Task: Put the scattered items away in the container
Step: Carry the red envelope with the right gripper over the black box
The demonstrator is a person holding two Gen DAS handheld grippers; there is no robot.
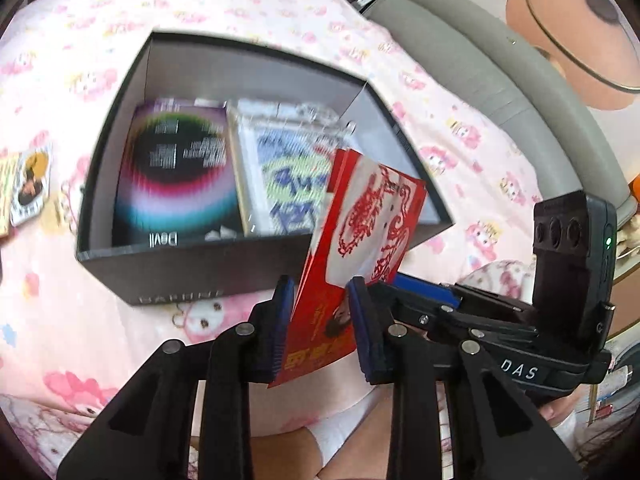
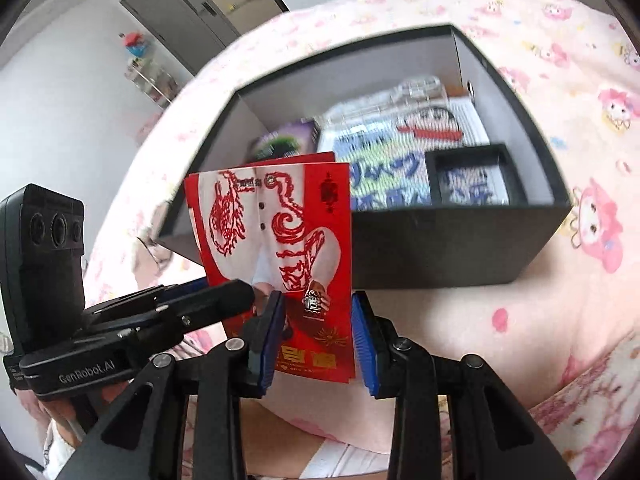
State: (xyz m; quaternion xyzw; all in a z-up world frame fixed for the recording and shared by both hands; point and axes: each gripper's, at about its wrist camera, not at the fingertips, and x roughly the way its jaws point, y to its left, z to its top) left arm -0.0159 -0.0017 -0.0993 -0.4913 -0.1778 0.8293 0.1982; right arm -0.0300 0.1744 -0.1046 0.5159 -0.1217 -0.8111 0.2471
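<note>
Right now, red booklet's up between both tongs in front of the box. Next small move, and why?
Probably carry the red booklet forward over the black box's near wall, then lower it. It stands upright between both tongs, left and right, still short of the opening; flat items already lie inside.

Glossy paper booklet, matt cardboard box (on soft printed cloth).
</note>
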